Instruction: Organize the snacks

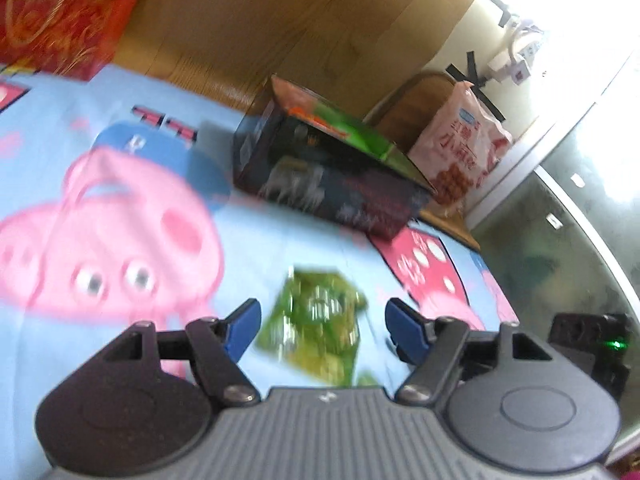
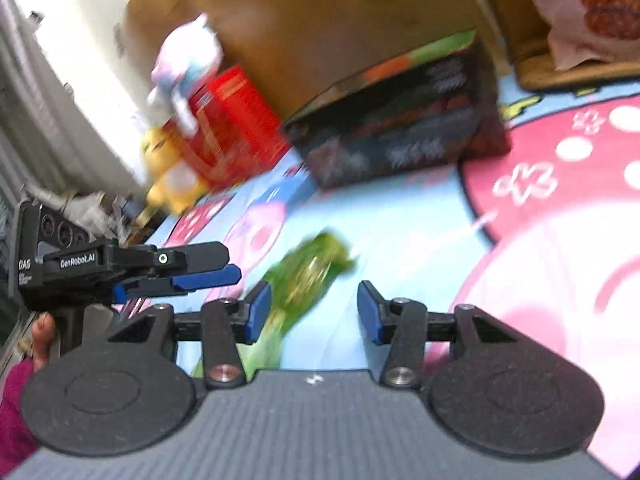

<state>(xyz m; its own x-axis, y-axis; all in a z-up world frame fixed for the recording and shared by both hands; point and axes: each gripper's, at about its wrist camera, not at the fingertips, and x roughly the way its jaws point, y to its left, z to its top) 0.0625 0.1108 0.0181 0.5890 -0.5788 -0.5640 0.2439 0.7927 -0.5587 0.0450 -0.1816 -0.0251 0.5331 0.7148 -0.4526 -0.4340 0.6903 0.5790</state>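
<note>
A green snack packet [image 1: 316, 320] lies blurred on the light-blue cartoon sheet [image 1: 280, 248]. My left gripper [image 1: 322, 316] is open just over it, with a gap between each blue pad and the packet. In the right wrist view the same packet [image 2: 308, 276] lies ahead of my right gripper [image 2: 314, 304], which is open, and the packet's near end runs under its left finger [image 2: 258, 312]. The left gripper [image 2: 232, 266] comes in from the left beside it. A dark box [image 1: 332, 176] with a green and orange packet in it stands further back.
A pink-and-white snack bag [image 1: 460, 144] leans on a wicker seat behind the dark box [image 2: 400, 132]. A red box [image 2: 228, 120] and plush toys [image 2: 168, 176] stand at the left, against a wooden board [image 1: 280, 20]. A hand in a magenta sleeve [image 2: 40, 340] holds the left gripper.
</note>
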